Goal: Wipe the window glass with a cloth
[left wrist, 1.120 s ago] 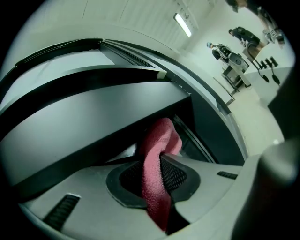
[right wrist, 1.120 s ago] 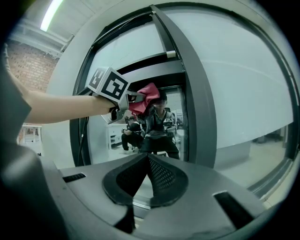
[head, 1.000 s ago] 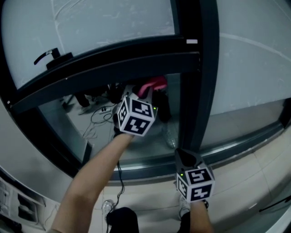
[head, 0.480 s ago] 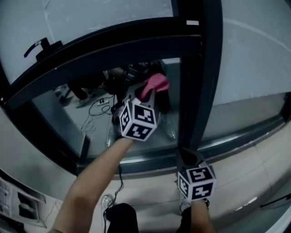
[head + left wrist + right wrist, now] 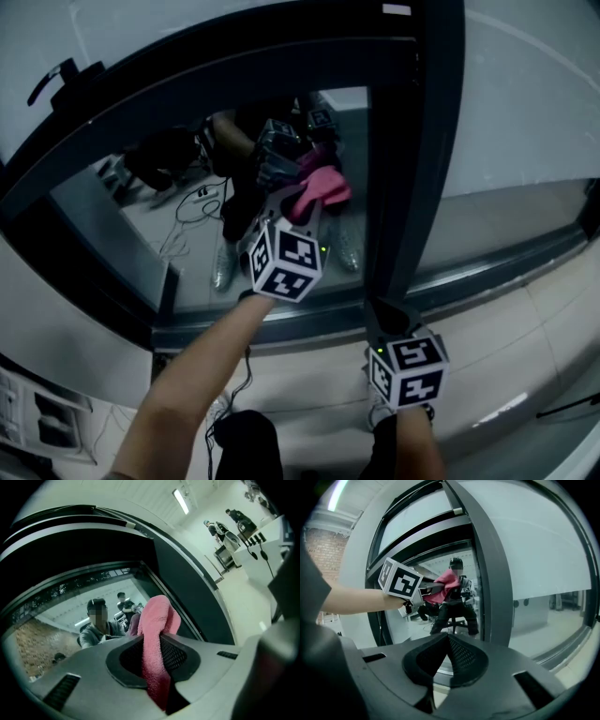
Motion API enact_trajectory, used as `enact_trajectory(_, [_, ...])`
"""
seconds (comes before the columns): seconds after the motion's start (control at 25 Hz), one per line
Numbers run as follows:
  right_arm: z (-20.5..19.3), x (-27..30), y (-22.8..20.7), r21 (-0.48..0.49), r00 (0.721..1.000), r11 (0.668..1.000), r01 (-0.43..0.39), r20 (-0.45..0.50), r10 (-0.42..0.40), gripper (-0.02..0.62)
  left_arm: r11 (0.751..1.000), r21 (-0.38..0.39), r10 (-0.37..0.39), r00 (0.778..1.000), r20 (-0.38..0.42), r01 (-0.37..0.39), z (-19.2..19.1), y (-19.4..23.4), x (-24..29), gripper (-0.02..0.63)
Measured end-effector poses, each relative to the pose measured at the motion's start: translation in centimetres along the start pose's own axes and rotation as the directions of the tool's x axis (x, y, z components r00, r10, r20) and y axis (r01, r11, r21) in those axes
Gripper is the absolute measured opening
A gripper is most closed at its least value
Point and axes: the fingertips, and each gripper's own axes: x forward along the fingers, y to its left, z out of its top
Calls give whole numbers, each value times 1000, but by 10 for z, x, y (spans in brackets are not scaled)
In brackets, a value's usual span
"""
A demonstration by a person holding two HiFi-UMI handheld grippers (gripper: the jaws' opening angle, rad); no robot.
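Pink terry cloth (image 5: 319, 187), pinched in the left gripper (image 5: 298, 208) and held up at the window glass (image 5: 122, 234), near the dark frame post (image 5: 417, 141). From the head view the cloth meets its own reflection in the pane, so it reads as lying against the glass.

Left gripper view: the left gripper (image 5: 154, 658) has its jaws clamped on the cloth (image 5: 157, 620), which runs down between the pads and bulges out above them. This view alone takes in the room to the side: a ceiling strip light (image 5: 180, 501), pale walls, and people (image 5: 215, 527) standing far off. The glass (image 5: 61, 616) shows a reflected person.

Right gripper view: the right gripper (image 5: 446, 653) has its jaws pressed together, nothing between them. Only here is the other gripper seen from the side: marker cube (image 5: 401, 579), bare forearm (image 5: 351, 597), cloth (image 5: 443, 584) at the glass (image 5: 440, 616). A brick wall (image 5: 326, 545) shows at far left.

Head view: the right gripper (image 5: 384, 321) sits low, by the foot of the post and well apart from the cloth. A dark handle (image 5: 52, 80) sits on the upper frame. Below is a pale tiled floor (image 5: 525, 356), with a black cable (image 5: 234, 394) trailing across it.
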Motion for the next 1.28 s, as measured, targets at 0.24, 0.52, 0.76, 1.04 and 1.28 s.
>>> enact_trajectory(0.24, [-19,8,-6,14,999,1000,4,-33,-3,-3,999,-15,-34,999,-22,34,-28,-24,4,58])
enact_trajectory(0.52, [-33,10,-13,33,998,999,2,-57,0,-2,997,-38,-73,995,-71,70,-60,-52,3,58])
enact_trajectory(0.76, [-50,22,-16,47,996,999,-2,-84,6,-3,993,-60,-108,988,-107,102,-95,-74,5,58])
enact_trajectory(1.04, [-69,35,-17,66,993,998,-2,-118,10,-3,985,-104,-154,978,-141,140,-131,-102,6,58])
enact_trajectory(1.28, [-84,46,-22,80,992,997,2,-129,9,-2,978,-130,-186,968,-171,165,-160,-123,7,58])
